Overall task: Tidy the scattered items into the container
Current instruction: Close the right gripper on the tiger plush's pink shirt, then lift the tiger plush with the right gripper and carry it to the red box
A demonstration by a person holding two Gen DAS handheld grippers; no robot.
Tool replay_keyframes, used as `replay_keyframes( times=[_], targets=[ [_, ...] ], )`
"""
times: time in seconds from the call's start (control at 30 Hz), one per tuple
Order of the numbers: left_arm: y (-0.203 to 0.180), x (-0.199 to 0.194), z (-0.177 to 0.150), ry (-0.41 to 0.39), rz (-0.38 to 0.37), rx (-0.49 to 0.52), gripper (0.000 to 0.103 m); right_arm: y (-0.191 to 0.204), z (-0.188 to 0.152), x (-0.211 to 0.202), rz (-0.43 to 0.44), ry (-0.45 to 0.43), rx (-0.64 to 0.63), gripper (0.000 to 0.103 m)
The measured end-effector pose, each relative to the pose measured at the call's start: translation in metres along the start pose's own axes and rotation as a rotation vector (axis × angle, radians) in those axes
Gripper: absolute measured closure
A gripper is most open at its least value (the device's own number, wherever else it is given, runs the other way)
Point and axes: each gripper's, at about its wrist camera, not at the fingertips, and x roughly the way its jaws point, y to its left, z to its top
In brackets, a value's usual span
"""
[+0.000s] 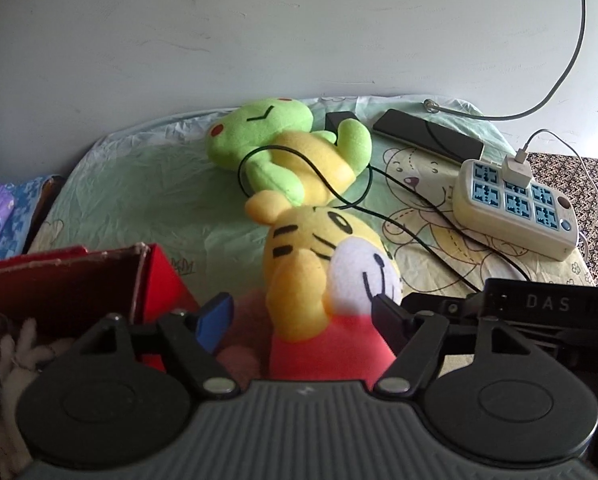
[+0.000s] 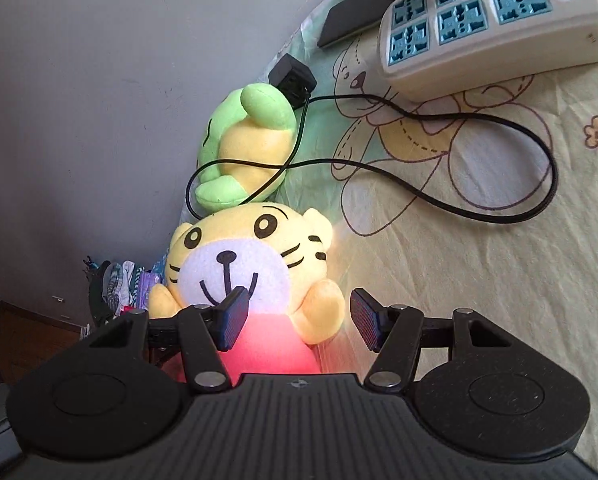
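Tiger plush [image 1: 327, 280] beside red box [image 1: 155, 276] corner; bedsheet [image 2: 479, 280] rightward bare.

Tiger plush [image 1: 323, 276] lower body hidden behind tongs housing; red box [image 1: 79, 284] cut off at left edge.

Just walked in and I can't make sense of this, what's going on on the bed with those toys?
A person is tidying soft toys with a handheld gripper in each hand. Both are at the yellow tiger plush in the red shirt: the left gripper has its fingers on either side of the body, and the right gripper is around one arm. The red box stands just beside it. A green frog plush lies further back under a black cable, untouched.
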Motion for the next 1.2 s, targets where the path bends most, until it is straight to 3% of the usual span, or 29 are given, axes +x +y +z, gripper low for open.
replay_keyframes(
  times=[0.13, 0.27, 0.3, 0.33, 0.37, 0.47, 0.53, 0.6, 0.67, 0.73, 0.83, 0.9, 1.07, 1.13, 1.2],
  targets=[
    [-0.004, 0.003, -0.003, -0.010, 0.040, 0.030, 0.032, -0.010, 0.001, 0.016, 0.004, 0.003, 0.033, 0.048],
    [-0.006, 0.002, -0.004, -0.014, 0.048, 0.036, 0.036, -0.012, 0.002, 0.022, 0.057, 0.026, 0.029, 0.071],
    [-0.006, 0.002, -0.003, -0.006, 0.018, 0.031, 0.046, -0.011, 0.003, 0.021, 0.067, 0.031, 0.017, 0.080],
    [-0.006, 0.002, -0.003, 0.024, -0.042, 0.013, 0.063, -0.011, 0.004, 0.019, 0.076, 0.037, 0.013, 0.084],
    [-0.009, 0.001, -0.004, 0.027, -0.046, 0.000, 0.062, -0.011, 0.005, 0.017, 0.082, 0.042, 0.015, 0.090],
    [-0.023, -0.001, -0.007, 0.020, -0.012, 0.060, 0.062, -0.019, 0.006, 0.009, 0.101, 0.054, 0.043, 0.093],
    [-0.028, -0.005, -0.009, 0.022, -0.040, 0.060, 0.062, -0.024, 0.004, 0.001, 0.111, 0.057, 0.052, 0.094],
    [-0.032, -0.014, -0.009, 0.012, -0.106, 0.051, 0.064, -0.027, 0.000, -0.012, 0.130, 0.057, 0.051, 0.102],
    [-0.042, -0.026, -0.009, 0.000, -0.183, 0.057, 0.063, -0.028, -0.001, -0.026, 0.162, 0.052, 0.057, 0.102],
    [-0.054, -0.035, -0.011, -0.017, -0.209, 0.096, 0.059, -0.024, -0.002, -0.041, 0.169, 0.030, 0.019, 0.102],
    [-0.067, -0.039, -0.017, -0.041, -0.178, 0.150, 0.044, -0.021, -0.001, -0.054, 0.122, -0.012, -0.029, 0.094],
    [-0.067, -0.042, -0.017, -0.064, -0.158, 0.164, 0.036, -0.026, 0.000, -0.057, 0.107, -0.035, -0.018, 0.076],
    [-0.050, -0.032, -0.011, -0.132, -0.088, 0.136, 0.006, -0.026, -0.002, -0.057, 0.108, -0.050, -0.017, 0.060],
    [-0.042, -0.009, -0.006, -0.073, -0.116, 0.090, 0.007, -0.022, -0.003, -0.050, 0.085, -0.047, -0.022, 0.062],
    [-0.028, 0.011, -0.003, 0.016, -0.178, 0.008, 0.028, -0.026, 0.000, -0.045, 0.077, -0.044, 0.009, 0.060]
  ],
)
